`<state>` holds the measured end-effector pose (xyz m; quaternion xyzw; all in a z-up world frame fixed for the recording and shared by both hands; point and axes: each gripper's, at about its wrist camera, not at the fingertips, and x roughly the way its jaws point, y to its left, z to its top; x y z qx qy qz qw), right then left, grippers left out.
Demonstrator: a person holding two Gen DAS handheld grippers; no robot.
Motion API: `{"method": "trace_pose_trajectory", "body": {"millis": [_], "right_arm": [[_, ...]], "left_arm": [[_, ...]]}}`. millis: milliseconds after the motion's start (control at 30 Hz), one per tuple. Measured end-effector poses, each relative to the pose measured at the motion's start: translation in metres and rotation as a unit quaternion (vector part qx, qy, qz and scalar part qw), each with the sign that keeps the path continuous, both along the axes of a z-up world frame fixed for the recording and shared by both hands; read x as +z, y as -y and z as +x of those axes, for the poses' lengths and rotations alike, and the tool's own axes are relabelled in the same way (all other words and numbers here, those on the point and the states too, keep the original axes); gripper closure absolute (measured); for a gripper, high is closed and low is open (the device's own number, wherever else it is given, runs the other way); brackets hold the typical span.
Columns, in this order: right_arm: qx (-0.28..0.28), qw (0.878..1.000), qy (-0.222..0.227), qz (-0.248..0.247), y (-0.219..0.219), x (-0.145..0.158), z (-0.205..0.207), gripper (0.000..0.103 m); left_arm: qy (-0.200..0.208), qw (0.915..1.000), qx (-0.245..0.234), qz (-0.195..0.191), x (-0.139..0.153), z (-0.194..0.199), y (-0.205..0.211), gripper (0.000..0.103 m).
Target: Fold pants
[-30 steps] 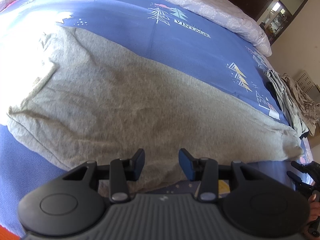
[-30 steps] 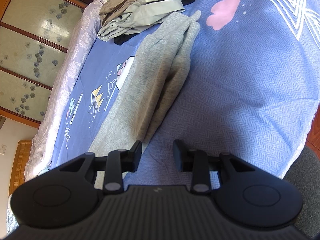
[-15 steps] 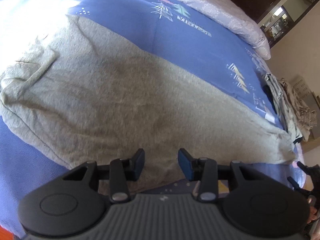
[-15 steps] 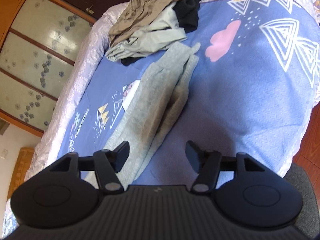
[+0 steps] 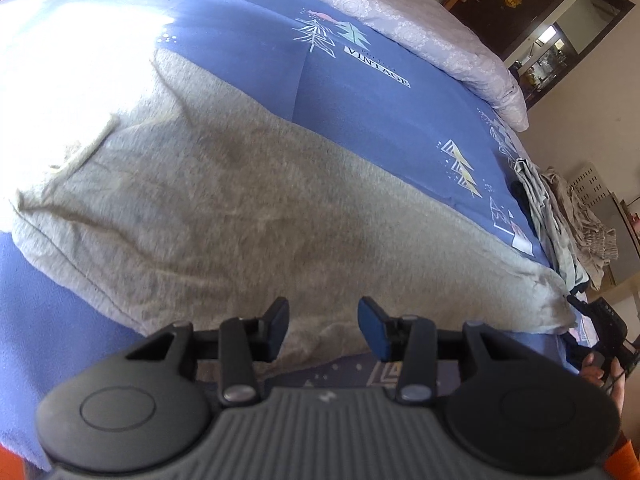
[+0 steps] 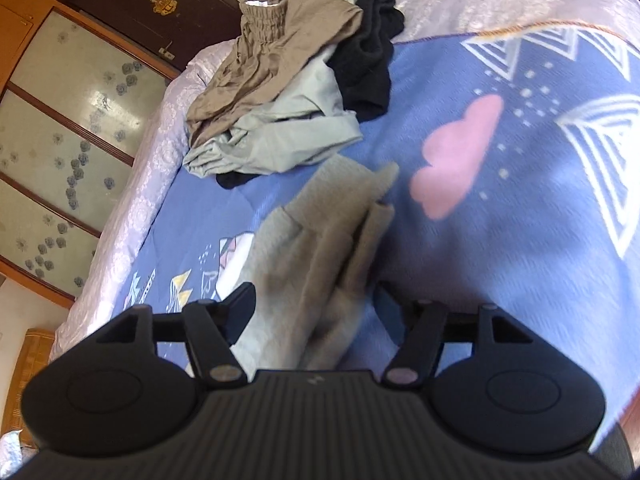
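Grey pants [image 5: 256, 208] lie lengthwise on the blue patterned bedspread [image 5: 360, 92], legs laid one over the other. In the left wrist view my left gripper [image 5: 323, 330] is open and empty, just above the pants' near edge at mid-length. In the right wrist view the pants' leg ends [image 6: 340, 232] run away from me, and my right gripper [image 6: 316, 312] is open wide, its jaws on either side of the leg fabric, holding nothing. The right gripper also shows in the left wrist view [image 5: 600, 320] by the leg ends.
A pile of other clothes [image 6: 288, 96], khaki, pale green and black, lies at the bed's end beyond the leg ends; it also shows in the left wrist view [image 5: 560, 216]. A lilac quilt [image 5: 420, 28] runs along the far side. Wardrobe doors [image 6: 60, 140] stand behind.
My right gripper has opened wider and moved along the legs toward the cuffs and the clothes pile. My left gripper has stayed open over the pants' near edge, shifting only slightly.
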<state>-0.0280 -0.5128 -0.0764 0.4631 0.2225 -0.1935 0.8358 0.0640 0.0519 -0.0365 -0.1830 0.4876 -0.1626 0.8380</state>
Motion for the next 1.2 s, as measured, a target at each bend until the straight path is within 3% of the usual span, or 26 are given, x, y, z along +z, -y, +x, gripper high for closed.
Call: {"method": "trace_pose_trajectory", "body": {"millis": [67, 100, 133, 200, 300, 467, 600, 700, 767, 833, 900, 967, 1000, 1100, 1167, 1200], "right_arm": [[0.004, 1.0, -0.014, -0.011, 0.003, -0.002, 0.01, 0.052], [0.007, 1.0, -0.025, -0.012, 0.004, -0.002, 0.013, 0.071], [0.011, 1.0, -0.028, -0.008, 0.004, -0.001, 0.015, 0.084], [0.015, 1.0, -0.003, -0.008, -0.002, 0.008, 0.009, 0.085], [0.063, 0.996, 0.036, -0.046, -0.029, 0.04, 0.007, 0.086], [0.176, 0.973, 0.083, -0.124, -0.105, 0.094, 0.026, 0.086], [0.28, 0.941, 0.087, -0.168, -0.182, 0.103, 0.055, 0.086], [0.349, 0.913, 0.046, -0.207, -0.239, 0.082, 0.077, 0.085], [0.407, 0.886, 0.012, -0.222, -0.269, 0.059, 0.087, 0.079], [0.464, 0.848, -0.027, -0.253, -0.296, 0.036, 0.091, 0.057], [0.478, 0.829, -0.038, -0.288, -0.307, 0.029, 0.082, 0.053], [0.484, 0.83, -0.015, -0.276, -0.295, 0.036, 0.07, 0.048], [0.479, 0.838, -0.003, -0.26, -0.285, 0.043, 0.063, 0.046], [0.436, 0.871, 0.023, -0.227, -0.248, 0.059, 0.047, 0.042], [0.402, 0.893, 0.032, -0.202, -0.219, 0.064, 0.035, 0.04], [0.374, 0.907, 0.031, -0.191, -0.203, 0.062, 0.03, 0.04]], "left_arm": [[-0.003, 1.0, 0.003, -0.003, 0.001, -0.001, -0.001, 0.064], [-0.003, 1.0, 0.005, -0.006, 0.002, 0.0, -0.002, 0.064], [-0.002, 0.9999, 0.006, -0.008, 0.003, 0.0, -0.002, 0.064], [0.003, 0.9998, 0.008, -0.017, 0.008, 0.002, -0.003, 0.064], [0.007, 0.9986, 0.006, -0.051, 0.013, 0.009, -0.005, 0.064], [0.009, 0.993, -0.004, -0.118, 0.023, 0.025, -0.001, 0.064], [0.027, 0.9899, -0.014, -0.139, 0.031, 0.037, 0.009, 0.053], [0.023, 0.9896, -0.015, -0.141, 0.026, 0.042, 0.012, 0.053], [0.012, 0.9893, -0.014, -0.145, 0.018, 0.044, 0.013, 0.053], [0.001, 0.9897, -0.012, -0.143, 0.009, 0.045, 0.013, 0.053], [-0.009, 0.9901, -0.011, -0.14, 0.001, 0.045, 0.013, 0.052], [-0.013, 0.9906, -0.012, -0.136, -0.004, 0.046, 0.014, 0.045], [-0.015, 0.991, -0.014, -0.132, -0.006, 0.048, 0.017, 0.043], [-0.024, 0.9903, -0.024, -0.135, -0.009, 0.056, 0.029, 0.042], [-0.024, 0.9894, -0.038, -0.138, -0.009, 0.06, 0.04, 0.035], [-0.023, 0.9896, -0.046, -0.135, -0.01, 0.061, 0.047, 0.021]]}}
